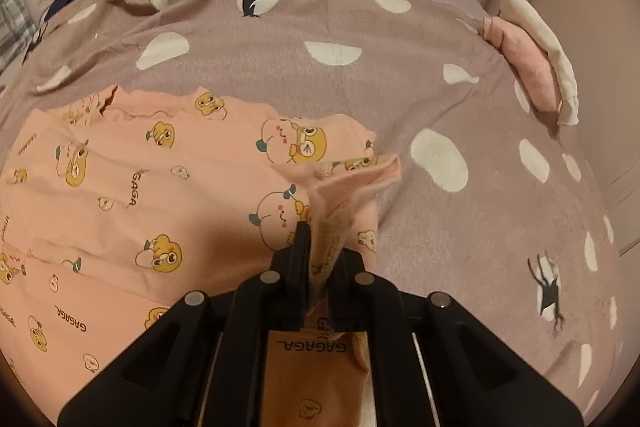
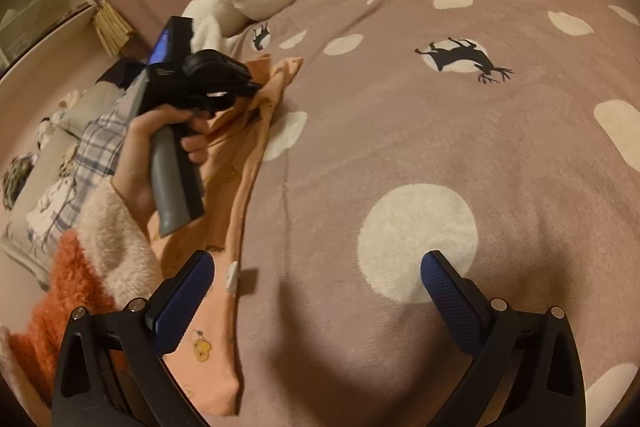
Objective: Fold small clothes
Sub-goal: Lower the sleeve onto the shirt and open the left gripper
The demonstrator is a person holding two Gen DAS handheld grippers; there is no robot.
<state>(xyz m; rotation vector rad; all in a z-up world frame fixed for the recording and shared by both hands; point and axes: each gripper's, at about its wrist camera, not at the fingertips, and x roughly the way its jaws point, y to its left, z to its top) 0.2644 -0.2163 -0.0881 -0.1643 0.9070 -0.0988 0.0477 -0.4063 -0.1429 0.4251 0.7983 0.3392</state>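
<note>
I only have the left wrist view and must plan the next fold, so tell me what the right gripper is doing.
Observer: The right gripper is open, empty, above the bedspread.
Operator: Report where it sits against the pink garment.
Observer: Its left finger overlaps the pink garment edge; contact is unclear.
Operator: Confirm my left gripper's grip from outside.
Observer: The left gripper pinches a lifted garment corner; a hand holds its handle.

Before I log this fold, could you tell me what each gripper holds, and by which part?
The left gripper pinches the peach cartoon-print cotton garment at a bunched edge. The right gripper stands open, empty.
</note>
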